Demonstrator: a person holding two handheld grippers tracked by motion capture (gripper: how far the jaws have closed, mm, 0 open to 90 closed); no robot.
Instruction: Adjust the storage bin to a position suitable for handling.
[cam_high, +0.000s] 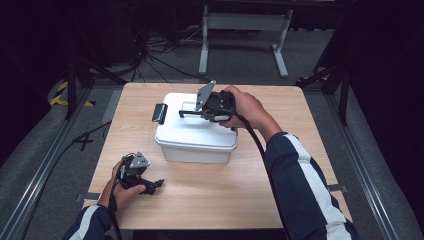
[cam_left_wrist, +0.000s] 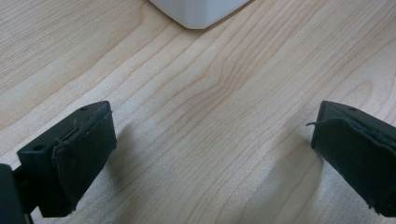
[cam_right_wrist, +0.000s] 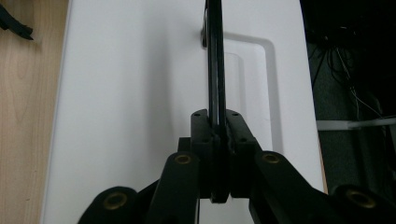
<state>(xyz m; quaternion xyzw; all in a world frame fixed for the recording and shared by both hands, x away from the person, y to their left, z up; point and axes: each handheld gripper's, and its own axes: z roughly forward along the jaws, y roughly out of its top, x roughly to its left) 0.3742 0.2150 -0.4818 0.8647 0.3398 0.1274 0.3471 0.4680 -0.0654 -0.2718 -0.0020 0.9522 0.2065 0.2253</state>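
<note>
A: High view first. White box (cam_high: 196, 129) sits mid-table (cam_high: 210, 200), lid on, dark latch (cam_high: 160, 113) at its left end. Right gripper (cam_high: 187, 113) is over the lid, jaws on the black carry handle (cam_high: 192, 114), handle standing up. Left gripper (cam_high: 156, 184) rests near the front left corner of the table, well apart from the box.

B: Left gripper view?

A: Jaws spread wide, nothing between them, just bare wood (cam_left_wrist: 210, 140). A corner of the box (cam_left_wrist: 198, 11) shows at the top edge.

B: Right gripper view?

A: Right gripper (cam_right_wrist: 215, 126) pinched closed on the thin handle (cam_right_wrist: 215, 60), which runs straight up between the jaws above the white lid (cam_right_wrist: 140, 93).

B: Step?

A: I'd say the handle grasp is done, lift or carry not begun; the box looks flat on the table.

B: Next move?

A: Probably a straight pull up, grip kept tight. If the lid isn't latched it may come off alone; can't tell the latch state.
</note>
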